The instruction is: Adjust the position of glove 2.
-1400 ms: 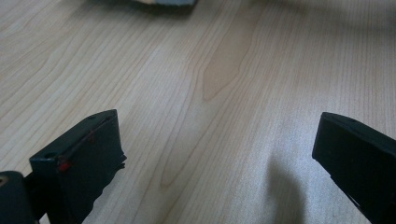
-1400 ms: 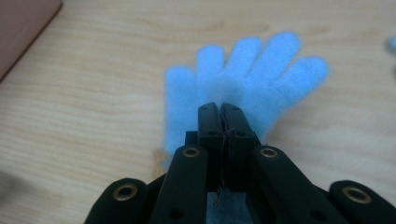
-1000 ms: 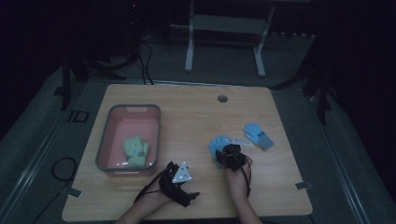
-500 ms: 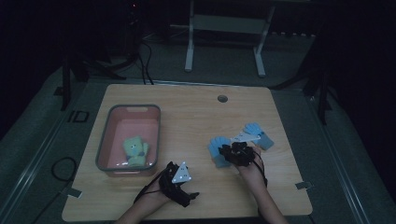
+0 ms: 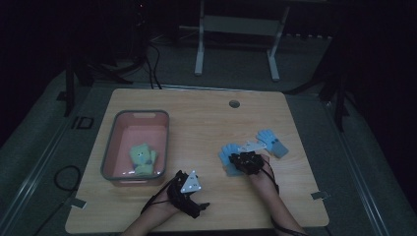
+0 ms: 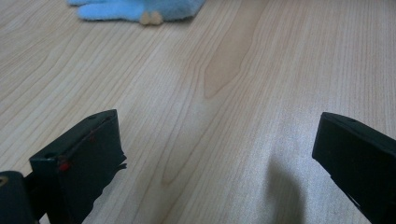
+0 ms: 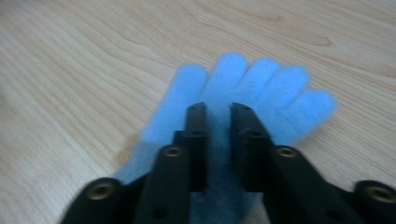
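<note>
A light blue glove (image 5: 227,156) lies flat on the wooden table (image 5: 196,128), right of centre. My right gripper (image 5: 239,159) sits on its cuff end; in the right gripper view its jaws (image 7: 218,109) are pinched close together with the blue glove (image 7: 261,88) between them, its fingers spread out ahead. A second blue glove with a grey cuff (image 5: 272,141) lies just to the right. My left gripper (image 5: 194,194) rests near the front edge, jaws wide apart (image 6: 215,140) over bare wood, with part of a blue glove (image 6: 135,9) farther ahead.
A pink bin with a grey rim (image 5: 110,147) stands at the left and holds a pale green glove (image 5: 142,158). A round cable hole (image 5: 234,103) is near the table's far edge. A white desk frame (image 5: 236,29) stands on the floor behind.
My right hand and gripper shifted slightly to the right and settled over the blue glove's cuff end. The left gripper stayed where it was.
</note>
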The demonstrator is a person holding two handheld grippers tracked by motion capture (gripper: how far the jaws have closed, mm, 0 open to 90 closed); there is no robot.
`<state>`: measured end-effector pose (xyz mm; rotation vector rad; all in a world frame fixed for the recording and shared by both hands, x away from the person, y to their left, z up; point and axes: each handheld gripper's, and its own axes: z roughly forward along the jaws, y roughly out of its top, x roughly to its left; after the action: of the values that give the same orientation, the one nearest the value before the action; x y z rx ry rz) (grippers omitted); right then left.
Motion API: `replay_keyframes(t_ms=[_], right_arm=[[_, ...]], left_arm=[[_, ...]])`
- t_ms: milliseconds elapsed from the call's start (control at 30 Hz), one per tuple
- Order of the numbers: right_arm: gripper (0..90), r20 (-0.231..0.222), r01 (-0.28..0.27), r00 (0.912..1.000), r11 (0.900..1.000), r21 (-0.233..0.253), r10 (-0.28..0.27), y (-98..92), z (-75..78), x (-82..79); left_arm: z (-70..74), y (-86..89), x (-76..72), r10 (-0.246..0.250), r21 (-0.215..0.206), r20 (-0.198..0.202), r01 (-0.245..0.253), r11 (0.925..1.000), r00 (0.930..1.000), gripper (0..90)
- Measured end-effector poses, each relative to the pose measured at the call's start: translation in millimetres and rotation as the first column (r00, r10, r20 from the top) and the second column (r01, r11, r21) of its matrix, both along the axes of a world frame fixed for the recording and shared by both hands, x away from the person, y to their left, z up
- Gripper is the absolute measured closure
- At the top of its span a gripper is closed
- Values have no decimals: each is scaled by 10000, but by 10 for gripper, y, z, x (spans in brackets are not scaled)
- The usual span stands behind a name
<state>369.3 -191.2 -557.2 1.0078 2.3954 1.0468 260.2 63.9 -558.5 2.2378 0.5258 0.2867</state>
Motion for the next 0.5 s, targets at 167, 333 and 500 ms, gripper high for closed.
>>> replay_keyframes(t_ms=[167,333,500], right_arm=[[885,216,1205,9924,9925,183,-1209,90,77,-81],[885,254,1968,9797,9777,729,-1990,139,266,-196],[885,12,2180,9757,9722,857,-2189,189,277,-308]], left_arm=[[2,-4,-3,11,2,1,-11,10000,10000,19],[1,1,0,5,-22,-4,-5,10000,10000,19],[2,-2,-6,-1,-48,11,1,10000,10000,19]])
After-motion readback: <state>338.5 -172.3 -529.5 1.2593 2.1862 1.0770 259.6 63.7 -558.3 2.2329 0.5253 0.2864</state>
